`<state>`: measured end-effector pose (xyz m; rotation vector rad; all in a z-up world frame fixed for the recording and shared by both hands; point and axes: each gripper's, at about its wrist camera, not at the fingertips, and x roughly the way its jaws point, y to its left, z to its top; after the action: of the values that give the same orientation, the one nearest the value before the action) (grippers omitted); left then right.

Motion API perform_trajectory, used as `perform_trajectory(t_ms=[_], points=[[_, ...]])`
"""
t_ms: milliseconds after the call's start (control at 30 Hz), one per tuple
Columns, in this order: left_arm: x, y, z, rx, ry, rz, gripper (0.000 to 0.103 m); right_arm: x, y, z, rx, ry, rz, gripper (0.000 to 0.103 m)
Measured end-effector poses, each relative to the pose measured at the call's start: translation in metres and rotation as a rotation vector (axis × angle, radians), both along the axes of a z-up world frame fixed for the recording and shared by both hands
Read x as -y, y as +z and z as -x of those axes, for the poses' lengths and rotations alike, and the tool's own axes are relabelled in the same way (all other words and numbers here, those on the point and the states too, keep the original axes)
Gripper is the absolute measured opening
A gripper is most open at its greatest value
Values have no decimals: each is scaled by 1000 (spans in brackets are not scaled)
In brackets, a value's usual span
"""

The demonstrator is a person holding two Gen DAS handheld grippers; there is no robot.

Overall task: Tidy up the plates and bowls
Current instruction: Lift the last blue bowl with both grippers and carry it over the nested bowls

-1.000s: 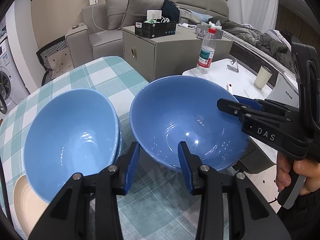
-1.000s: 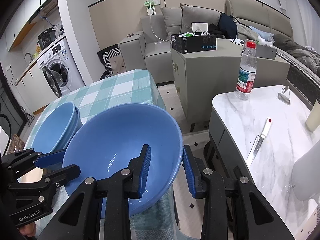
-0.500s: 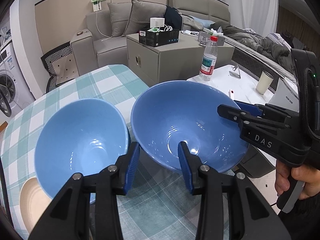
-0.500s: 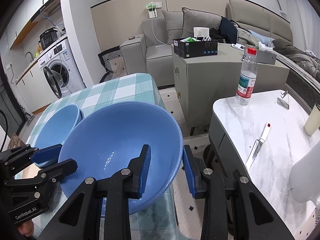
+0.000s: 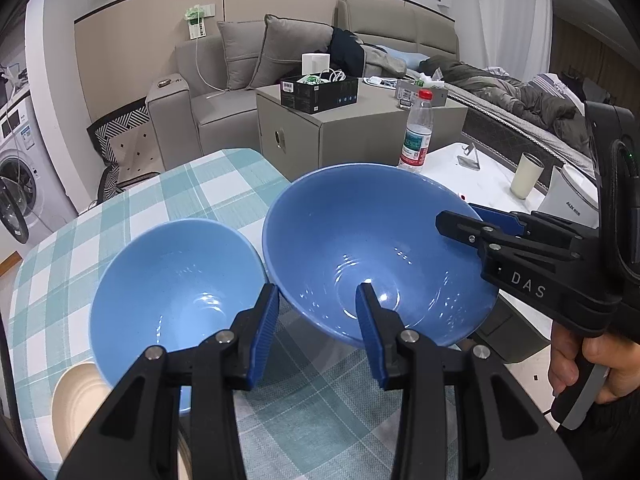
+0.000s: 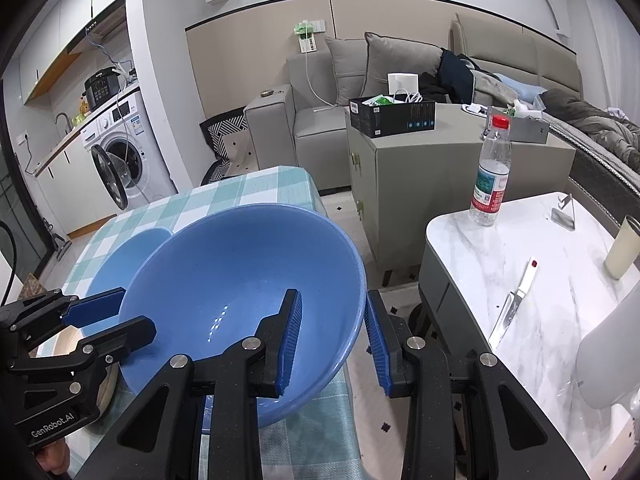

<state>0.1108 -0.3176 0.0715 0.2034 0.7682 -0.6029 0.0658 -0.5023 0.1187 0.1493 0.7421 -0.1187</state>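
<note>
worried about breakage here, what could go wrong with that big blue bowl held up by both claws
1. The big blue bowl hangs past the checked table edge, with floor below; a slip could drop it.
2. The left claw and right claw each pinch only the rim on opposite sides, so uneven pulling might twist it loose.
3. The smaller blue bowl sits right beside it, so lowering carelessly could knock the rims together.

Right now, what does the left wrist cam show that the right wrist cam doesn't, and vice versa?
Left wrist only: the cream ribbed plate beside the smaller blue bowl, and the hand holding the right gripper.
Right wrist only: the white-handled knife on the marble table, and the black cooker above the washing machine.
Both: the large glossy blue bowl, held by both grippers at its rim, and the red-capped water bottle.
</note>
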Motion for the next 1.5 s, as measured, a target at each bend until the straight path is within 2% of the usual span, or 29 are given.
perform_trajectory(t_ms=[600,1500], points=[[-30,22,0,49,41,49,39,-30,29,7,130,17,-1,33],[-73,52,1,131,118,87,39,-71,48,12,223,76,-42,33]])
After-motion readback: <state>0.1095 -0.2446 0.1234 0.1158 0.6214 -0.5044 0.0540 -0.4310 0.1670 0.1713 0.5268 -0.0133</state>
